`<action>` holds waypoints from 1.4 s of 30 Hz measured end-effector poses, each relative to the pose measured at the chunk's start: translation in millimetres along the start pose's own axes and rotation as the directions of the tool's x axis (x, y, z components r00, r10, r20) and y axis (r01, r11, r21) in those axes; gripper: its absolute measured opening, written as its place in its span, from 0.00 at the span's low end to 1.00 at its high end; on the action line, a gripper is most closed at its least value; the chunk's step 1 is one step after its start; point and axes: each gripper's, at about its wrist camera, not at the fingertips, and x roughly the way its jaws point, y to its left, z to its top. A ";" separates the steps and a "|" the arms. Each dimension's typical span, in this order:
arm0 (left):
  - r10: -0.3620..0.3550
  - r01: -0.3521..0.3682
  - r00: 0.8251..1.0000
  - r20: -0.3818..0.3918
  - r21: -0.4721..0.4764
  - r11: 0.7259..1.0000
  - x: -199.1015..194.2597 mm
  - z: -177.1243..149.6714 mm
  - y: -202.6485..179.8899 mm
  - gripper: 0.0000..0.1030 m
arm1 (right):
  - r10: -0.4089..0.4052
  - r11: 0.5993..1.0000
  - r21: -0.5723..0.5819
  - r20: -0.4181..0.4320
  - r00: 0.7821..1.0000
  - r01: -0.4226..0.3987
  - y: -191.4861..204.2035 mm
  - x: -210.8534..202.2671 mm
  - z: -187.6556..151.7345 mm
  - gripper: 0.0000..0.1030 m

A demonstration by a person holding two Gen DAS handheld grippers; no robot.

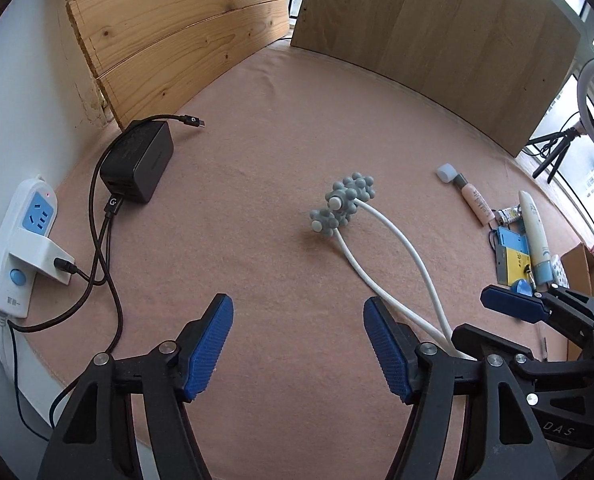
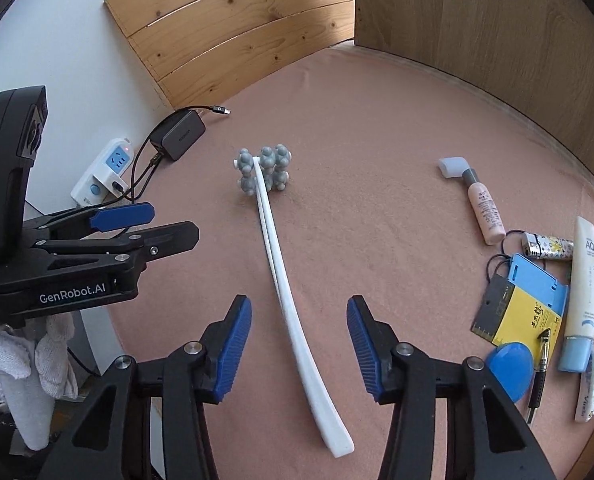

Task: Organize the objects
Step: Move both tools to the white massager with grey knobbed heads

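Jaws apart, both grippers grasp nothing — the right gripper (image 2: 299,346) straddles the white massager (image 2: 287,276) handle without touching, the left gripper (image 1: 298,346) over bare pink cloth (image 1: 257,160). Toiletries (image 2: 585,280) lie far right.

Both tools are black plastic with silver screws and ribbed blue pads (image 2: 233,352); left tool (image 2: 137,220) reads "GenRobot.AI", white knit glove (image 2: 29,364) underneath.
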 end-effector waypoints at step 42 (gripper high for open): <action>-0.215 0.210 0.971 -0.107 -0.053 0.976 73.6 47.1 -68.6 0.20 | -0.038 0.994 0.100 -0.071 0.997 0.045 -35.3 25.1 -31.6 0.33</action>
